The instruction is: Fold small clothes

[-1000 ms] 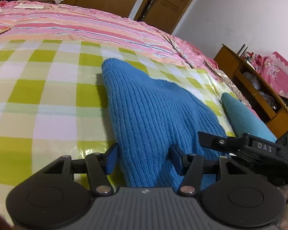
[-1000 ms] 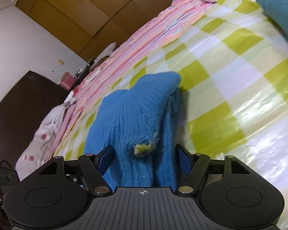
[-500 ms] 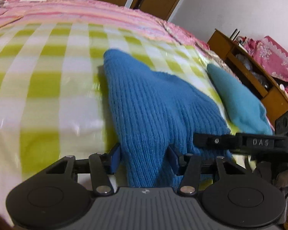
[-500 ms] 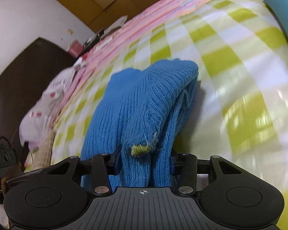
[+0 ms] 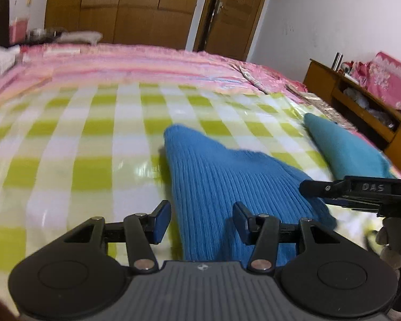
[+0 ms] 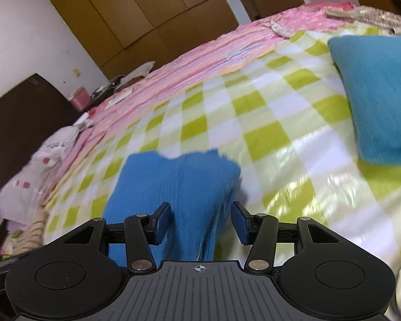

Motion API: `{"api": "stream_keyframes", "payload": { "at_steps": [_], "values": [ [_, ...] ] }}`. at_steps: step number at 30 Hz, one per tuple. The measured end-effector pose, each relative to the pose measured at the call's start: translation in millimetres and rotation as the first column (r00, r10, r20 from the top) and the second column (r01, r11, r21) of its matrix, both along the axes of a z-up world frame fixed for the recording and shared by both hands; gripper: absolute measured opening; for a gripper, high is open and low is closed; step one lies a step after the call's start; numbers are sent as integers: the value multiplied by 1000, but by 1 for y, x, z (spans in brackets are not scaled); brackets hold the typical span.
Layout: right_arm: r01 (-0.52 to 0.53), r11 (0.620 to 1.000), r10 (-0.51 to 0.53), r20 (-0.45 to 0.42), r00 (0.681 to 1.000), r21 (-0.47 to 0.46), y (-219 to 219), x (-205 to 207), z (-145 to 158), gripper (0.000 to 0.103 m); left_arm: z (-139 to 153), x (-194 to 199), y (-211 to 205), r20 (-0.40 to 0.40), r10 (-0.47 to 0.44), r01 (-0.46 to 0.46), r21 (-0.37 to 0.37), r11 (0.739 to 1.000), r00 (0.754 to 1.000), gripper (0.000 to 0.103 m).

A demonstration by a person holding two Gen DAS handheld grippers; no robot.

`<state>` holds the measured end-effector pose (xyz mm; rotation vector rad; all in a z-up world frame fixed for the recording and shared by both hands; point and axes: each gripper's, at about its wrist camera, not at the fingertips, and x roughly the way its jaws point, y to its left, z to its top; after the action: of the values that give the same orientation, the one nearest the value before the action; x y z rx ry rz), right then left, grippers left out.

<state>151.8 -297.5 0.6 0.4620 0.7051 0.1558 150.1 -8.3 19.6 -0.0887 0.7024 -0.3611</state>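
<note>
- The blue ribbed knit garment (image 5: 227,187) lies folded on the green-and-white checked sheet (image 5: 93,139), toward its near edge, with its near end lifted from the sheet between both pairs of jaws.
- The left gripper (image 5: 201,220) has that cloth between its blue pads, but a gap shows at the left pad, so whether it pinches cannot be told.
- The right gripper (image 6: 201,220) straddles the garment's other near part (image 6: 179,187); blur hides any contact.
- A teal folded cloth (image 6: 377,93) lies well apart, near the sheet's right edge.
- Pink striped bedding (image 5: 136,64) borders the far edge.
</note>
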Motion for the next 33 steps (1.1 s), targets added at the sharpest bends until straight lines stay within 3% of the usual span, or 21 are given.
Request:
{"api": "stream_keyframes", "payload": {
  "at_steps": [2, 9, 16, 19, 24, 27, 33],
  "values": [
    [6, 999, -7, -18, 1000, -40, 6, 14, -7, 41, -9, 12, -11, 5, 10, -10, 59, 998, 1000, 55],
    [37, 998, -39, -43, 998, -48, 9, 42, -18, 38, -17, 14, -8, -22, 25, -24, 67, 997, 999, 59],
    [67, 990, -62, 43, 997, -126, 11, 2, 10, 40, -6, 0, -2, -25, 54, -53, 50, 997, 998, 58],
    [17, 987, -5, 75, 997, -158, 24, -15, 18, 41, -7, -7, -2, -34, 69, -67, 61, 996, 997, 58],
    [-53, 969, 59, 19, 998, -242, 46, -23, 2, 40, -10, -13, -1, -55, 97, -94, 60, 994, 994, 59],
    [-34, 979, 32, -13, 999, -200, 41, -20, -4, 40, -8, -14, -4, -58, 101, -97, 76, 992, 993, 59],
    [-22, 968, 30, 28, 999, -248, 45, -36, 15, 42, -4, -23, -3, -60, 105, -100, 77, 992, 993, 58]
  ]
}}
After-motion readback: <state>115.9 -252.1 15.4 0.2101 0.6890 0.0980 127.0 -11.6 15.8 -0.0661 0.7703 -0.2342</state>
